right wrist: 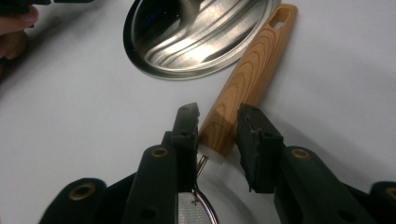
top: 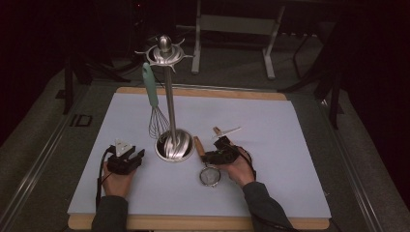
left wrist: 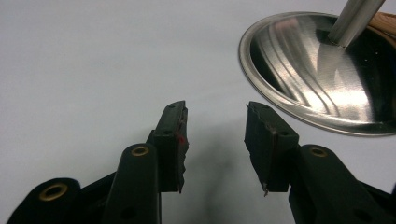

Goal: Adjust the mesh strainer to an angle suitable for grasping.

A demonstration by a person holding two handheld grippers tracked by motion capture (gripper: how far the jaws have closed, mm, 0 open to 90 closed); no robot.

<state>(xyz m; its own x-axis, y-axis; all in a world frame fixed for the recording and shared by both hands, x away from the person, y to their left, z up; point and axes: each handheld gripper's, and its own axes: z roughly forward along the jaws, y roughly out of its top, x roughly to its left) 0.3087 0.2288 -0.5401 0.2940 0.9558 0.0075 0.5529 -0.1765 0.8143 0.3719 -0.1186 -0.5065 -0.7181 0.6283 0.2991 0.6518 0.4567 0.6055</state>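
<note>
our right gripper (right wrist: pixel 215 122) has its jaws set narrowly around the near end of the strainer's wooden handle (right wrist: pixel 250 74); one pad seems to touch the wood, the other stands just off it, so we cannot tell whether the grip has closed. below the jaws the wire stem and mesh rim of the strainer (top: pixel 210 176) curve out of sight. the handle lies flat on the pale mat (top: pixel 270 145), its slotted far end just beside the steel base (right wrist: pixel 196 37) of the utensil stand (top: pixel 169 96).

our left gripper (left wrist: pixel 215 122) holds nothing, its jaws spread wide above bare mat, with the edge of the same steel base close off to one side.

from the high view, the stand's pole rises between our two hands, and a whisk (top: pixel 153 104) with a mint-green handle hangs from its top ring. a small white utensil (top: pixel 226 131) lies just beyond the right gripper. the mat rests on a wooden board (top: pixel 203 92). faint letters "id" (top: pixel 80 120) show on the dark surface left of the board.
</note>
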